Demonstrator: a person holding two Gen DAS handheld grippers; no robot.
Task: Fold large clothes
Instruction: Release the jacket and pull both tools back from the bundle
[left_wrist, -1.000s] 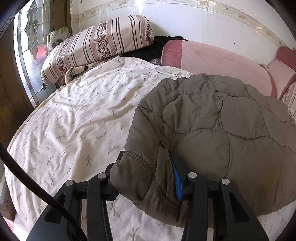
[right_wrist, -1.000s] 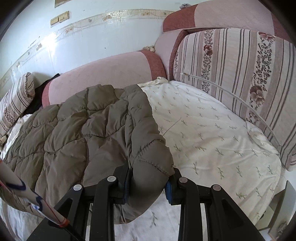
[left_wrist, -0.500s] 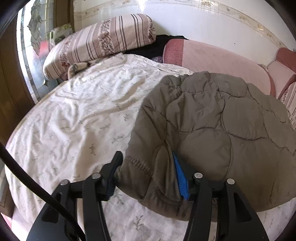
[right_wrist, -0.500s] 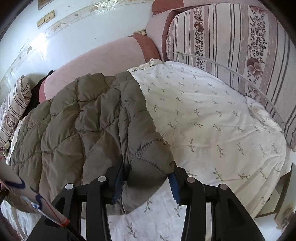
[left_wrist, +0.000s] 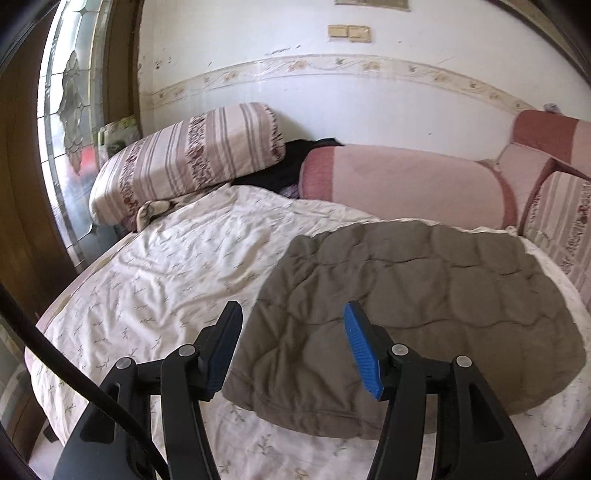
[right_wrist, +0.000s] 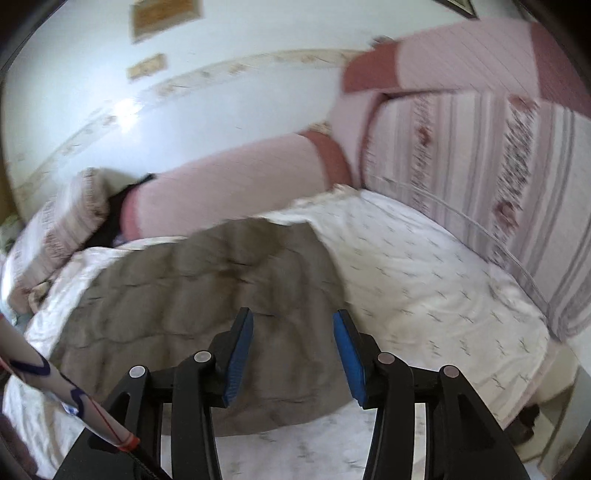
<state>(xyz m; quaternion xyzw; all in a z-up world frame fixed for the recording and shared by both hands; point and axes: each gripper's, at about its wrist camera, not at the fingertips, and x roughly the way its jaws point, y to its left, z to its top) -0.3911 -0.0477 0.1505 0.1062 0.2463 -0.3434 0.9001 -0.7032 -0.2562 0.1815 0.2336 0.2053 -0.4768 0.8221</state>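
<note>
A bed (left_wrist: 155, 280) under a pale, sprig-printed sheet fills most of both views, backed by a white wall with a patterned border strip. Pink bolsters (left_wrist: 402, 184) line the head of the bed, and a striped, flower-printed pillow (left_wrist: 184, 158) lies at the far left corner, with another striped cushion (right_wrist: 480, 177) propped along the right side. A dark cloth (left_wrist: 295, 162) sits tucked between the pillow and the bolster.

The quilted olive-brown jacket (left_wrist: 424, 295) lies flat on the sheet, folded into a broad rounded shape, its near edge toward the cameras.

The left gripper (left_wrist: 291, 347) hangs above the jacket's near left corner; its jaws have just been opening and stand apart, nothing pinched between the blue pads. The right gripper (right_wrist: 293, 354), in a motion-blurred view, hangs above the near right corner, its jaws likewise just opened and apart, clear of the fabric.
</note>
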